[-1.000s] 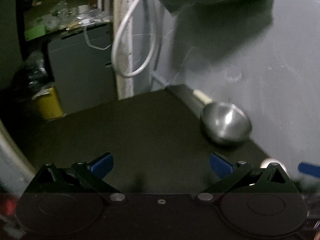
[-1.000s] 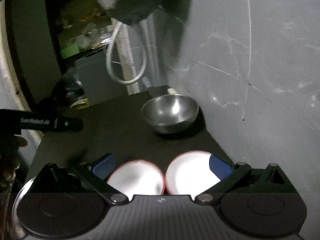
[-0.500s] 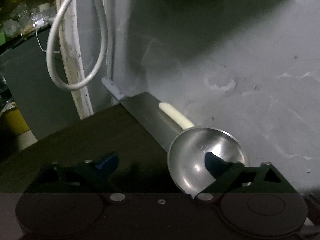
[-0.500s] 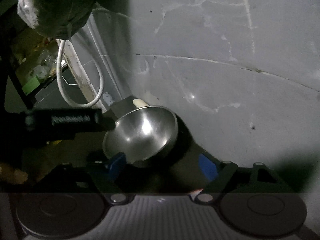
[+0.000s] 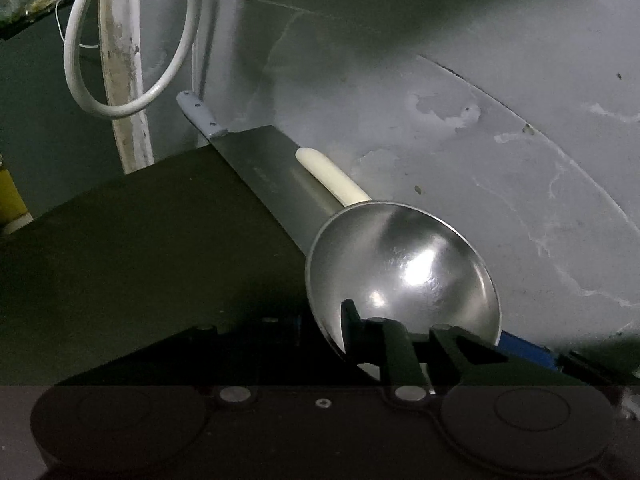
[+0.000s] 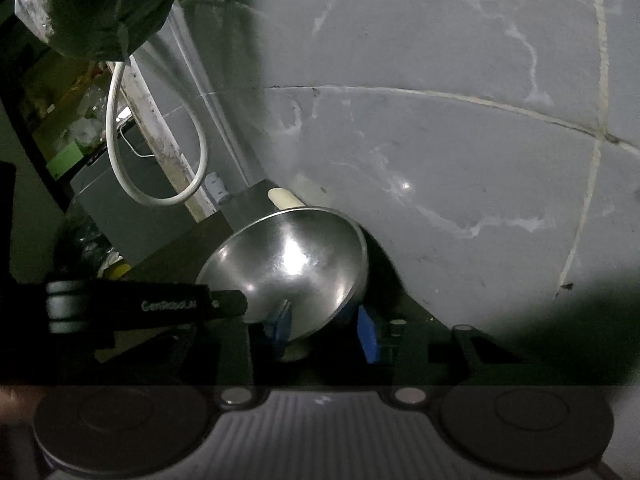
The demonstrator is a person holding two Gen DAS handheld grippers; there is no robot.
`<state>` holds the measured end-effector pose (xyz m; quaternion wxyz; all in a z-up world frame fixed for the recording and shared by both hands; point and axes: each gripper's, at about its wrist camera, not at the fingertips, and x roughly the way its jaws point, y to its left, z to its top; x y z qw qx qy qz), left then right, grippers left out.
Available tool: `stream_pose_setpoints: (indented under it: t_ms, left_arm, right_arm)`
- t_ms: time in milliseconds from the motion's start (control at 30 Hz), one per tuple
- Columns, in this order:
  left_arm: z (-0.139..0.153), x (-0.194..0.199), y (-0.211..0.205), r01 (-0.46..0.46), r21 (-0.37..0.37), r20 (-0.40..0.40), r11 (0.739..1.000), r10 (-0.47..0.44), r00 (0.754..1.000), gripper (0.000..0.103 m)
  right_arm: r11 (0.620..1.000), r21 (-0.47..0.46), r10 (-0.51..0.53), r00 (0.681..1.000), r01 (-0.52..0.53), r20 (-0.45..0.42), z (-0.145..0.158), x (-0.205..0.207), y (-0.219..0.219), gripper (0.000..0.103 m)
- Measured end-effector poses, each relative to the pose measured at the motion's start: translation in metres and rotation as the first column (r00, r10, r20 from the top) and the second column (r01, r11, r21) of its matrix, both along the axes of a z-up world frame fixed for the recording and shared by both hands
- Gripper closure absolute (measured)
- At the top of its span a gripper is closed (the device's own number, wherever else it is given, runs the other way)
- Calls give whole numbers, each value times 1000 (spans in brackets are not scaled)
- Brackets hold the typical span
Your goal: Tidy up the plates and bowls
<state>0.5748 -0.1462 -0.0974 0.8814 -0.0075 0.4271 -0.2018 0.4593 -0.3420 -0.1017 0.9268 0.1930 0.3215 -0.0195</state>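
Observation:
A shiny steel bowl (image 5: 404,272) is tilted up off the dark tabletop (image 5: 140,248) next to the grey wall. My left gripper (image 5: 324,328) is shut on the bowl's near rim, one finger inside and one outside. In the right wrist view the same bowl (image 6: 292,260) is tilted toward me. My right gripper (image 6: 324,328) has closed on its lower rim, blue pads (image 6: 367,334) on both sides. The left gripper's black body (image 6: 140,306) reaches in from the left to the bowl.
A flat metal blade with a pale handle (image 5: 204,118) and a cream handle (image 5: 332,178) lie along the wall behind the bowl. A white cable loop (image 5: 120,80) hangs at the table's far corner. A dark bag (image 6: 96,8) hangs above.
Both grippers moved in on the bowl and closed on its rim. The bowl went from resting flat to tilted up. The two white plates seen below the right gripper are out of view.

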Motion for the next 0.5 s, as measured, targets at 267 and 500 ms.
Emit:
stream_pose_setpoints:
  t_ms: [267, 500]
  left_arm:
    - [40, -65, 24, 8, -22, 139, 1000, -5, 990, 84]
    - [67, -164, 51, 33, -45, 138, 998, -26, 990, 83]
  right_arm:
    - [992, -17, 124, 982, -123, 141, 30, -52, 2, 73]
    - [955, -24, 297, 943, -297, 151, 53, -141, 4, 73]
